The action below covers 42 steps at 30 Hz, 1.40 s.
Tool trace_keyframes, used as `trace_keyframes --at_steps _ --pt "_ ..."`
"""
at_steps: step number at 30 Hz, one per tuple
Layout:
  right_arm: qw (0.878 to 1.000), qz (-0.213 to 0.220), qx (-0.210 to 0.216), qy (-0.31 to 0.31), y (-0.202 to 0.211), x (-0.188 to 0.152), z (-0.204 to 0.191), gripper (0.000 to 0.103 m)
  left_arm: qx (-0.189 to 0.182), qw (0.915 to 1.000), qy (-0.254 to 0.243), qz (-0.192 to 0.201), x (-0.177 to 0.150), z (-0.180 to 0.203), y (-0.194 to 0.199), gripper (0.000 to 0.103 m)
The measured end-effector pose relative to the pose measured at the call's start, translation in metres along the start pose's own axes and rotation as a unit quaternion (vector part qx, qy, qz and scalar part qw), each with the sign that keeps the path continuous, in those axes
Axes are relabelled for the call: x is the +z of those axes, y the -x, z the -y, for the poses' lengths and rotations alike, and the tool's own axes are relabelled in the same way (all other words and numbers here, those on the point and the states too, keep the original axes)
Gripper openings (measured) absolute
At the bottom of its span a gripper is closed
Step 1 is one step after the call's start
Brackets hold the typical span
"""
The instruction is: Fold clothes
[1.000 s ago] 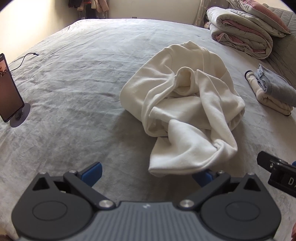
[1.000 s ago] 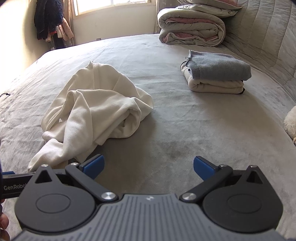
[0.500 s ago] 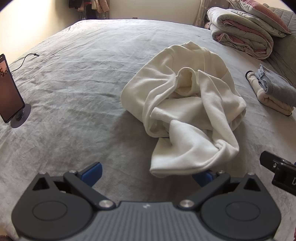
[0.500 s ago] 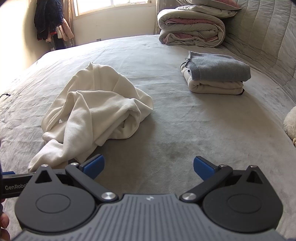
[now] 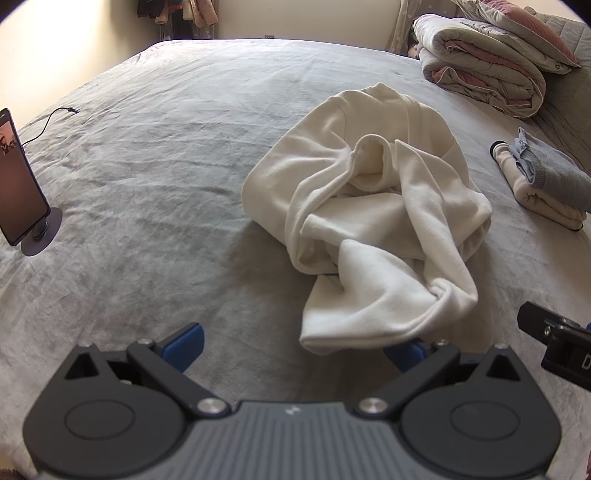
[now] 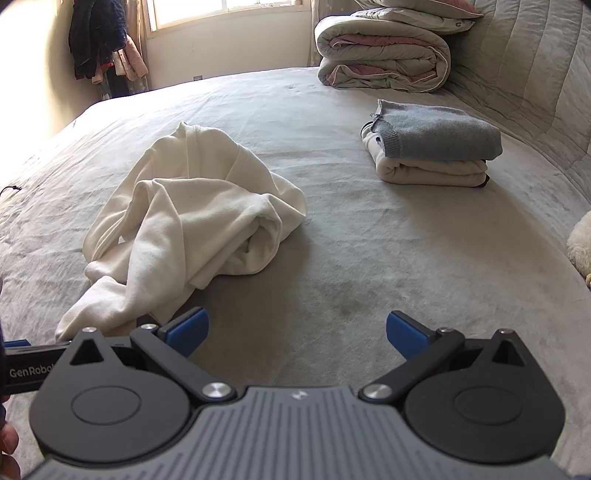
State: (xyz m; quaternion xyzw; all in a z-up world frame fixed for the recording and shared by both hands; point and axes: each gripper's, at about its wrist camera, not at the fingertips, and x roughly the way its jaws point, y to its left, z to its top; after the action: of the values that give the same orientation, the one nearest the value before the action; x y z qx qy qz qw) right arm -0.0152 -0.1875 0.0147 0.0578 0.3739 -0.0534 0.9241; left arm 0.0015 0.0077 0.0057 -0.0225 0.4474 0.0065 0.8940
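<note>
Cream fleece sweatshirt lies crumpled mid-bed on the grey velvety bedspread, its long axis running away from me, the near hem end just ahead of my left gripper. That gripper stands wide and empty, its right blue pad tucked under the hem's edge. My right gripper, equally wide and holding nothing, sits right of the heap, so I judge the left nearer. Soft, thick, floppy cloth; a folded grey-and-cream stack waits well apart.

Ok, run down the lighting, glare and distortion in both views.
Left wrist view: overexposed wall top left, fisheye bowing the bed, dark vignetted corners. Right wrist view: bright window backlights the room; the cream garment casts a soft shadow to its right; everything sharp.
</note>
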Motion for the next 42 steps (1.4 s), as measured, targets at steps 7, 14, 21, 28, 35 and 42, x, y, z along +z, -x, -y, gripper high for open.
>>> trace_keyframes --at_steps 7,14,21,28,35,42 --pt "1.0 0.0 0.001 0.0 -0.0004 0.0003 -0.0002 0.103 0.001 1.0 0.0 0.0 0.0005 0.0006 -0.0008 0.103" --pt "1.0 -0.002 0.001 0.0 -0.0005 0.0001 0.0001 0.103 0.002 1.0 -0.001 0.0 -0.0002 0.0011 -0.0014 0.102" --pt "1.0 -0.001 0.003 -0.001 0.0004 0.0003 0.0007 0.103 0.005 1.0 -0.003 0.001 -0.0007 0.0022 -0.0017 0.103" --pt "1.0 -0.003 0.004 -0.003 -0.0011 0.0006 0.0012 0.103 0.005 1.0 -0.004 0.001 -0.0004 0.0019 -0.0012 0.103" --pt "1.0 -0.007 0.005 -0.001 -0.0025 -0.0007 -0.0002 0.103 0.004 1.0 -0.003 0.002 -0.0003 0.0007 -0.0002 0.102" --pt "1.0 -0.009 0.005 -0.001 -0.0035 -0.0006 0.0 0.103 0.005 1.0 -0.003 0.002 0.0002 0.0012 -0.0003 0.102"
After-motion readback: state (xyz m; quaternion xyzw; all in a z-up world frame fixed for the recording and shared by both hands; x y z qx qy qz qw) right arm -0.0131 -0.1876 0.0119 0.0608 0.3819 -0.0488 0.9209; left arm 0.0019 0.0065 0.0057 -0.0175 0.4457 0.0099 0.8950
